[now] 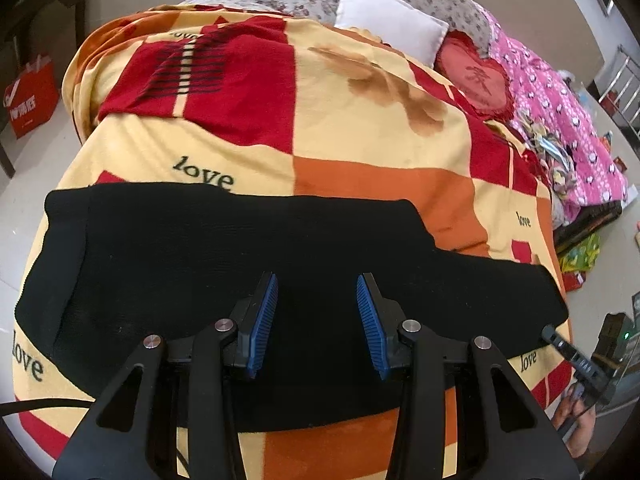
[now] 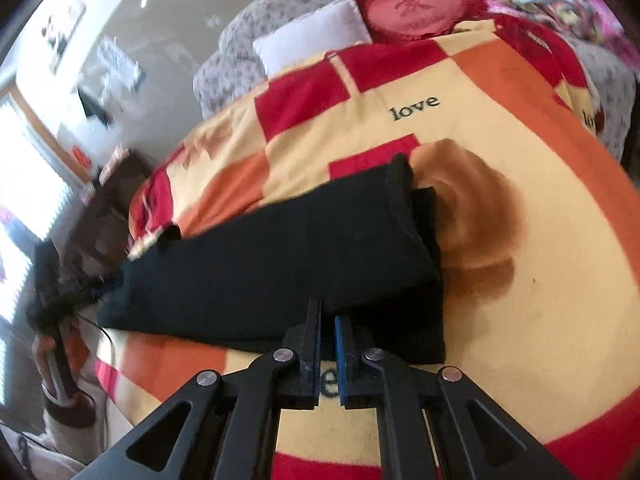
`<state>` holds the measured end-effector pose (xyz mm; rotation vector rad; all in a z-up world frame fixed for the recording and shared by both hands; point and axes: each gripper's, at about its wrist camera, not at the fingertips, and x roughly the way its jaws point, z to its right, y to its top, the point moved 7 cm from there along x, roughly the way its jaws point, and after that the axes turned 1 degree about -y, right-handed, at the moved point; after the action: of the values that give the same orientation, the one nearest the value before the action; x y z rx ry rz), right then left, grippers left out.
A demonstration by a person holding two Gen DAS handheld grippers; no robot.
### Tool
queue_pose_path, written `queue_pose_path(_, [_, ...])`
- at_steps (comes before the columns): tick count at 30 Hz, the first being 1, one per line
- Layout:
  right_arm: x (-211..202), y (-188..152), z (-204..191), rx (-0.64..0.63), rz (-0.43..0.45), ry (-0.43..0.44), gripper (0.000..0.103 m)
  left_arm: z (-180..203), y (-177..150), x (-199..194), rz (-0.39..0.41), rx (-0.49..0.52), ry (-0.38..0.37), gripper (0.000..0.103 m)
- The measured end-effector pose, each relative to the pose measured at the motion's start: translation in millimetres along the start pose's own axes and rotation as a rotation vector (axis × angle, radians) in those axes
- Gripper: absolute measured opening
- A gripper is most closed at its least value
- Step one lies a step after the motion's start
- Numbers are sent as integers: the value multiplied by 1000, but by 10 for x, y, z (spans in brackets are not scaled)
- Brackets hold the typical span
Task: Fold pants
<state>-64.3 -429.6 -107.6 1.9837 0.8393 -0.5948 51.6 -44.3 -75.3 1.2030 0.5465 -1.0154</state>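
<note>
Right tongs [image 2: 327, 316] closed, pants [image 2: 280, 264] far end blurred

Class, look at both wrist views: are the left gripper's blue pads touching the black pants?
Cannot tell. In the left wrist view the left gripper stands open over the black pants, nothing between its pads, but no gap or contact shows.

blanket [image 1: 360, 152] past pants [image 1: 240, 248] clear; pillows [image 1: 388, 20] beyond.

Bright window [image 2: 24, 168] at left, pale tiled floor [image 1: 24, 184], grey wall [image 2: 172, 20].
</note>
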Motion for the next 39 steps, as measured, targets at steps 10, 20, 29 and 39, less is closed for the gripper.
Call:
queue_pose_path(10, [-46,294,85,68,126,18,5,153,-33,66,-23,21,-4,40])
queue_pose_path(20, [-96,109,-28,-109,50,-159,5,328,-71,177,-37,57,-6,40])
queue_pose_path(29, [-343,254,162,-134,84,-364,19,457,-73,243,-4,107,58,44])
queue_pose_path(39, [-287,403,-350,-210,112,-250,45,778,-89,336,-10,155,38,57])
